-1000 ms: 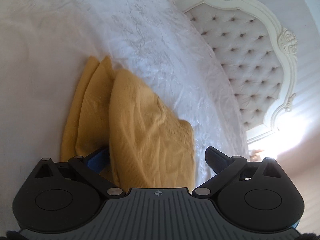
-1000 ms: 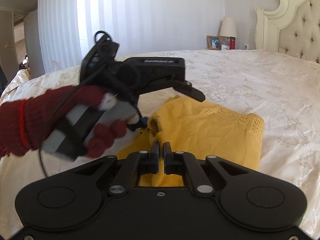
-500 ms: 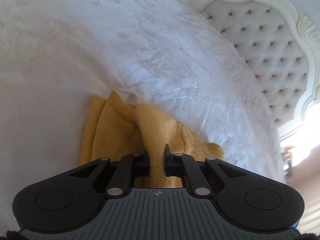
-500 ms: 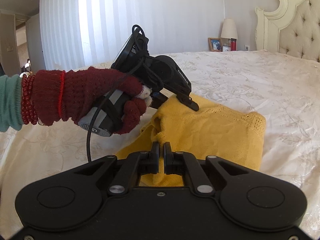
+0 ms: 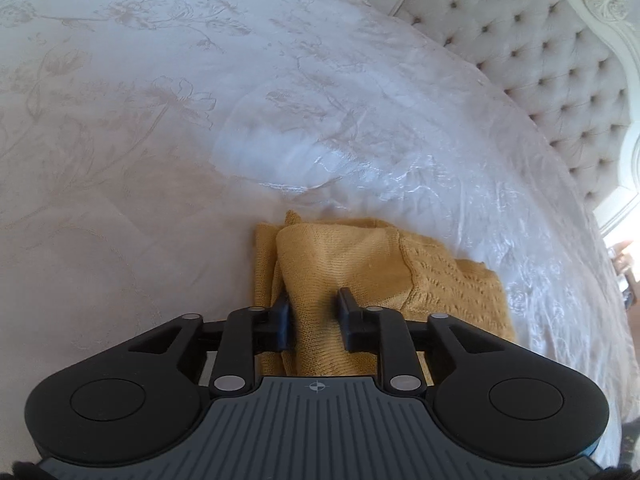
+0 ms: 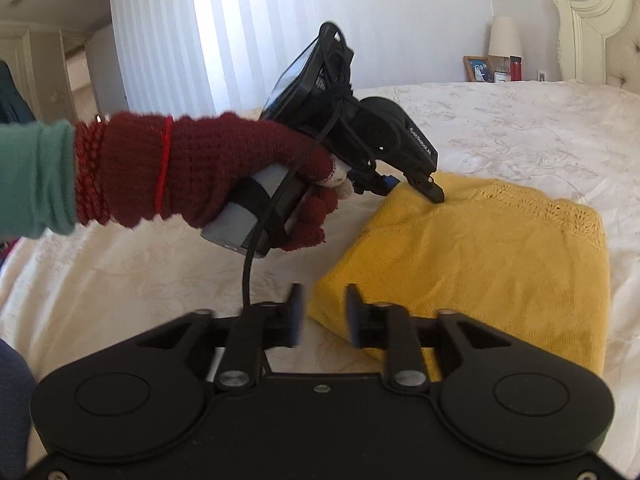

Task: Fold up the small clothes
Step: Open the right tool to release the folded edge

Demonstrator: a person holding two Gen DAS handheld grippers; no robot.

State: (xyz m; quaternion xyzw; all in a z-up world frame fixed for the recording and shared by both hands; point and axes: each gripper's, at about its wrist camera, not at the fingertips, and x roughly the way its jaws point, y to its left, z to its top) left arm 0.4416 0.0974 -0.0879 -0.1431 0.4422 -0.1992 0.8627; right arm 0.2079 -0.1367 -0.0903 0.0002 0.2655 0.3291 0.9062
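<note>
Both grippers have let go — left gripper (image 5: 314,312) opening narrowly, right gripper (image 6: 323,312) opening wider — astride the folded yellow sweater (image 6: 500,264) on the bed (image 5: 160,120).

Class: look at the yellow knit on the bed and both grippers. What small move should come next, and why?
Probably draw both grippers clear. The yellow knit lies folded on the bed. The jaws of the left gripper and right gripper are opening, cloth between them but loose, so the fold seems released.

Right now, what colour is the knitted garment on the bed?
Mustard yellow knitted garment, clearest in the right wrist view.
</note>
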